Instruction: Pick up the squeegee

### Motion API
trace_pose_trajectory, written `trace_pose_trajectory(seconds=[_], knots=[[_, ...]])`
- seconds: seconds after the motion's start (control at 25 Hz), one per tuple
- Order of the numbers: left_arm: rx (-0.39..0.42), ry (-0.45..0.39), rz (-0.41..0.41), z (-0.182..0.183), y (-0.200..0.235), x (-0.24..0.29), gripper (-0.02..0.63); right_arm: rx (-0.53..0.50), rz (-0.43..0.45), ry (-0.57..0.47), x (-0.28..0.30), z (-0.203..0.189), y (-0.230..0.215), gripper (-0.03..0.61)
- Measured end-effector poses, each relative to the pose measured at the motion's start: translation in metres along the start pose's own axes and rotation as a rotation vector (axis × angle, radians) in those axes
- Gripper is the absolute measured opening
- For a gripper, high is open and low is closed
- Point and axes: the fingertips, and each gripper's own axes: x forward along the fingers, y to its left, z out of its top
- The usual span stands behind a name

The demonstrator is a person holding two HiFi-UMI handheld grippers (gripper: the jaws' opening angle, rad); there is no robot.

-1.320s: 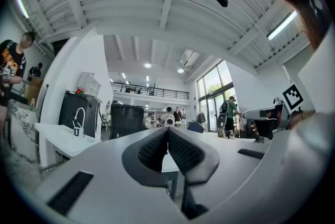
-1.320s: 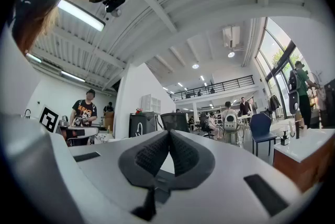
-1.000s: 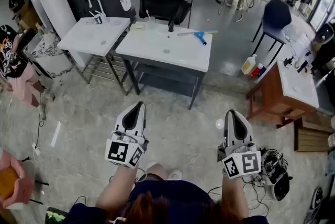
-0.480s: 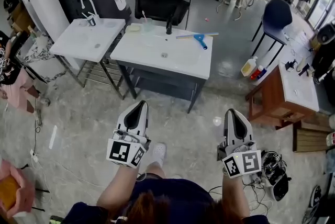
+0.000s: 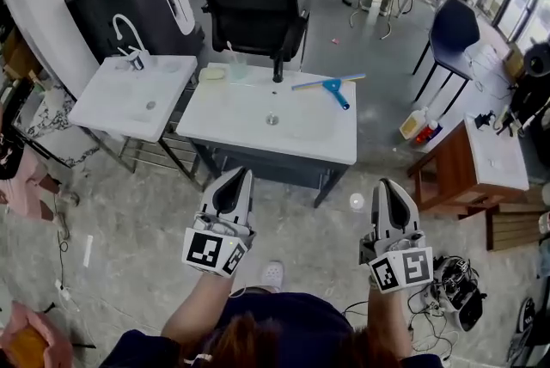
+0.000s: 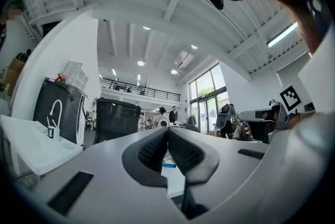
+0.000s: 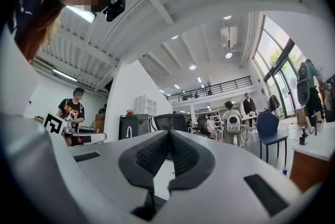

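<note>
A squeegee (image 5: 330,86) with a blue handle and a long pale blade lies at the far right of a white sink-top table (image 5: 258,130). My left gripper (image 5: 241,175) is held in the air near the table's front edge, jaws shut and empty. My right gripper (image 5: 385,184) hangs level with it farther right, over the floor, also shut with nothing in it. In the left gripper view a bit of the squeegee's blue handle (image 6: 168,165) shows below the closed jaws (image 6: 167,130). The right gripper view shows closed jaws (image 7: 168,134) pointing toward the table and chair.
A black faucet (image 5: 278,68) and a cup (image 5: 236,65) stand at the table's back edge. A second white sink unit (image 5: 129,95) adjoins on the left. A black office chair (image 5: 253,5) stands behind. A wooden desk (image 5: 481,164) and bottles (image 5: 416,124) are to the right. Cables (image 5: 455,289) lie on the floor.
Both grippers have advanced toward the sink table, which now sits nearer and lower in the head view. Their jaws stayed shut throughout.
</note>
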Motion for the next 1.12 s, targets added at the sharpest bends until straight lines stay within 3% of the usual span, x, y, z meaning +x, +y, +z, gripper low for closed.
trace_pose_trajectory(seconds=[0.48,0.76,1.12], knots=[[-0.056,0.047,0.01,-0.029,0.076,0.064,0.02,0.006,-0.014,0.057,0.098,-0.025,-0.013,0.017],[-0.053,0.046,0.068,-0.04,0.101,0.111,0.02,0.02,0.026,0.054,0.159,-0.036,-0.049,0.017],[-0.018,0.019,0.143,-0.041,0.1,0.209,0.02,0.021,0.123,0.035,0.236,-0.033,-0.131,0.017]])
